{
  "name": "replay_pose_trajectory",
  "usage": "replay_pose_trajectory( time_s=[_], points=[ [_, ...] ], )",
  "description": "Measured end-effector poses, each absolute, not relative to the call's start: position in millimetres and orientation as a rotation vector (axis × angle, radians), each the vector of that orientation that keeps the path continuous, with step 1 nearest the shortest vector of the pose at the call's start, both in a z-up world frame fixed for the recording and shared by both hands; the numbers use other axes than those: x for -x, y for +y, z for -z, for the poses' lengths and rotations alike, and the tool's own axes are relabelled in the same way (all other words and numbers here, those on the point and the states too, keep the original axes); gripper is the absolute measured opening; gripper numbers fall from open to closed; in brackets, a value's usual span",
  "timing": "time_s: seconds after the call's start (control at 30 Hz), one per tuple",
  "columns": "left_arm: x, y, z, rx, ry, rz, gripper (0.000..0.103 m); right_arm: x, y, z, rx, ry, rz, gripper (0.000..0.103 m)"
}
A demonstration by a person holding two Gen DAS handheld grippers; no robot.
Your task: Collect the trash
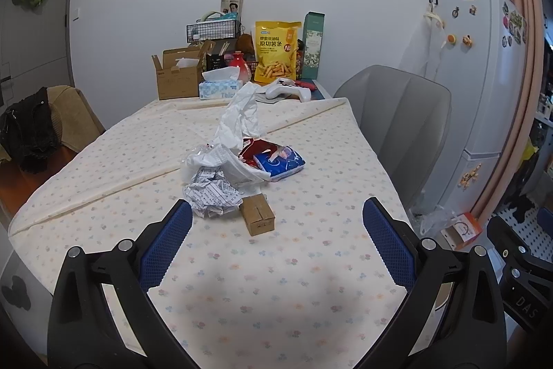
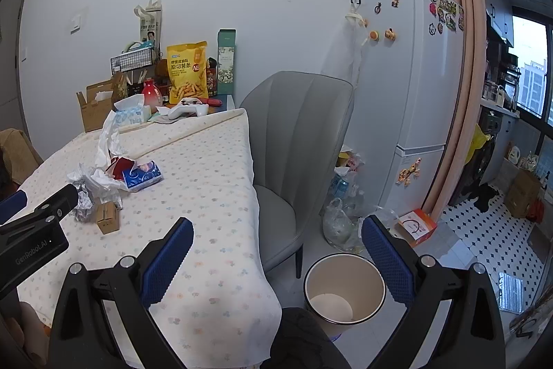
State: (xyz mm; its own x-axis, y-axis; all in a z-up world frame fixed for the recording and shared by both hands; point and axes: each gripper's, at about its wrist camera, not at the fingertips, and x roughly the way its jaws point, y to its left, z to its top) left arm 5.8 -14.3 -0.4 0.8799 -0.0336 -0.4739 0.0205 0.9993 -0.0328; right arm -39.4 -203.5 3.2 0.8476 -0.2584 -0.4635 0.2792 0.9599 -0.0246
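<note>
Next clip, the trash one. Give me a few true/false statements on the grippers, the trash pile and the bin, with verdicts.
1. The left gripper holds the small cardboard box. False: its jaws are open and empty; the box sits on the tablecloth ahead of them.
2. The right gripper is open and empty. True.
3. The trash bin stands on the table. False: it stands on the floor beside the grey chair.
4. The crumpled printed paper lies next to the small cardboard box. True.
5. The bin is full of trash. False: its inside looks bare.
6. A blue snack packet lies on the tablecloth by the white wrappers. True.
</note>
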Motion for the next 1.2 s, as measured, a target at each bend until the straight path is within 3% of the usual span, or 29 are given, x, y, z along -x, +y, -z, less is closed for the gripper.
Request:
replay_pose_trajectory(
  time_s=[1.2],
  points=[
    [-6.7,-0.3,-2.5,0.037,0.499,0.009,0.098,29.5,-195.7,-5.1,-0.035,0.487,0.258,0.096]
  ],
)
